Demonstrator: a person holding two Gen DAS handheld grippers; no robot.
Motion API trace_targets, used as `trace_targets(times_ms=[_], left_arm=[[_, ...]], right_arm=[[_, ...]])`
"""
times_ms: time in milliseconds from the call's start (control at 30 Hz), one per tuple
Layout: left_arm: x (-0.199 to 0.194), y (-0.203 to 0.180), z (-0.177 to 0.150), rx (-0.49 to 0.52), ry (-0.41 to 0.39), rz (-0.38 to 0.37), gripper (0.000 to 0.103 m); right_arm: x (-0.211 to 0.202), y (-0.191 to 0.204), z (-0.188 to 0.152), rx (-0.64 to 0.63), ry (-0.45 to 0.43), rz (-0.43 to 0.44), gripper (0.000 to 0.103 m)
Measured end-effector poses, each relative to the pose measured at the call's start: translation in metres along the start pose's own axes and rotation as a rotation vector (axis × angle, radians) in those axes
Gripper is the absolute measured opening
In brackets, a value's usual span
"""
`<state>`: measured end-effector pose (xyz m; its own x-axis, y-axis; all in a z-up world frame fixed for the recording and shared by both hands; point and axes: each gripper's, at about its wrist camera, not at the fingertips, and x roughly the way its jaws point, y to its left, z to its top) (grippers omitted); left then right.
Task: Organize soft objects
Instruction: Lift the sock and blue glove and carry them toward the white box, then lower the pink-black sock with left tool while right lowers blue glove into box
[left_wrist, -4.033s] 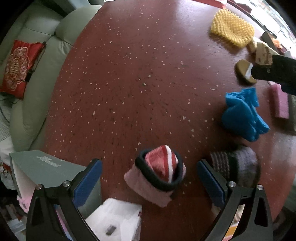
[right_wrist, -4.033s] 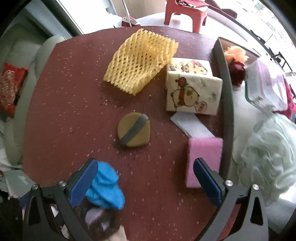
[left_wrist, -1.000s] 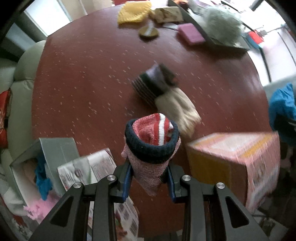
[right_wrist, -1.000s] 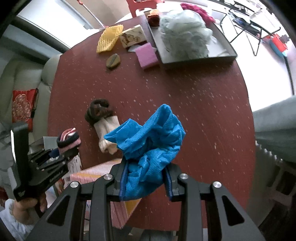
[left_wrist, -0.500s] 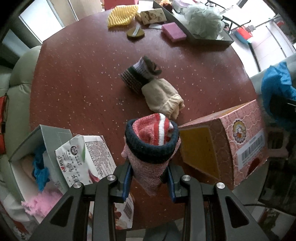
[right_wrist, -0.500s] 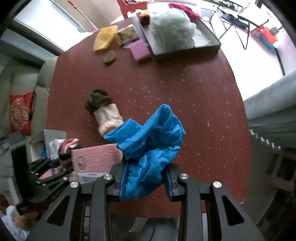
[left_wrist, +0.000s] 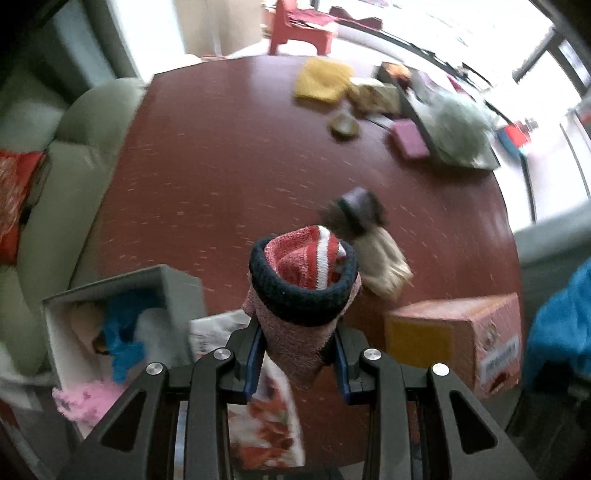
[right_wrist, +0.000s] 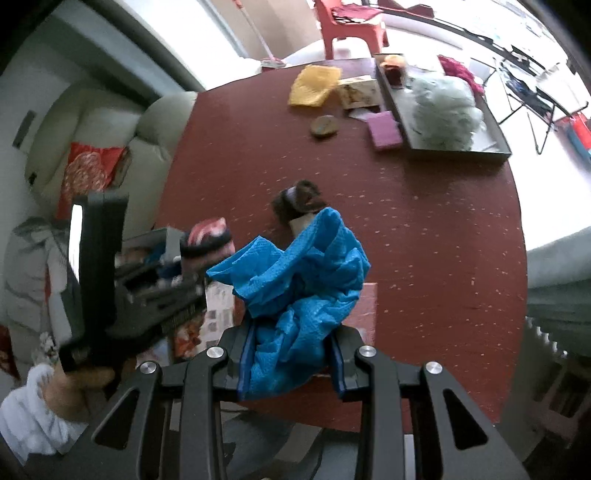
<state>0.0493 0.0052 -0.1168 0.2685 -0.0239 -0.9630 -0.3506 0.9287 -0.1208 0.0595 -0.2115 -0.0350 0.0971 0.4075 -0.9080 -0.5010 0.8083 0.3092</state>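
My left gripper (left_wrist: 297, 363) is shut on a rolled red, white and pink sock with a dark cuff (left_wrist: 303, 280), held in the air above the near table edge. It also shows in the right wrist view (right_wrist: 208, 240). My right gripper (right_wrist: 291, 365) is shut on a crumpled blue cloth (right_wrist: 299, 291), also held above the table; it shows at the right edge of the left wrist view (left_wrist: 561, 325). A dark and cream sock bundle (left_wrist: 369, 243) lies on the red table (left_wrist: 221, 166). An open grey box (left_wrist: 110, 317) at the near left holds blue and pink soft items.
A pink carton (left_wrist: 458, 343) stands at the near right edge, with a printed packet (left_wrist: 266, 417) below my left gripper. At the far side lie a yellow foam net (left_wrist: 323, 83), a pink sponge (left_wrist: 410, 142), a round brown pad (left_wrist: 345, 125) and a tray (right_wrist: 458, 147) with a pale mesh puff. A sofa (left_wrist: 62, 166) stands left.
Both grippers keep their hold. The left gripper with the sock has swung left towards the grey box. The right view has dropped closer over the pink carton.
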Motion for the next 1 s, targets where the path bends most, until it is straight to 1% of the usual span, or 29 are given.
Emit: trace_targets(times_ms=[167, 333, 667, 867, 1000], left_arm=[[-0.009, 0.047, -0.001, -0.122, -0.027, 0.021, 0.034], [-0.018, 0.086, -0.015, -0.205, -0.046, 0.043, 0.034], [-0.029, 0.142, -0.065, -0.343, -0.055, 0.076, 0.034], [-0.036, 0.165, -0.098, -0.404, -0.056, 0.085, 0.034], [-0.039, 0.173, -0.124, -0.433, -0.047, 0.098, 0.034]], right_arm=[[0.007, 0.021, -0.005, -0.035, 0.019, 0.006, 0.036], [0.013, 0.044, -0.006, -0.082, 0.035, 0.014, 0.036], [0.032, 0.108, -0.005, -0.246, 0.087, 0.04, 0.036], [0.042, 0.145, -0.005, -0.359, 0.12, 0.054, 0.036], [0.05, 0.166, -0.009, -0.428, 0.15, 0.061, 0.036]])
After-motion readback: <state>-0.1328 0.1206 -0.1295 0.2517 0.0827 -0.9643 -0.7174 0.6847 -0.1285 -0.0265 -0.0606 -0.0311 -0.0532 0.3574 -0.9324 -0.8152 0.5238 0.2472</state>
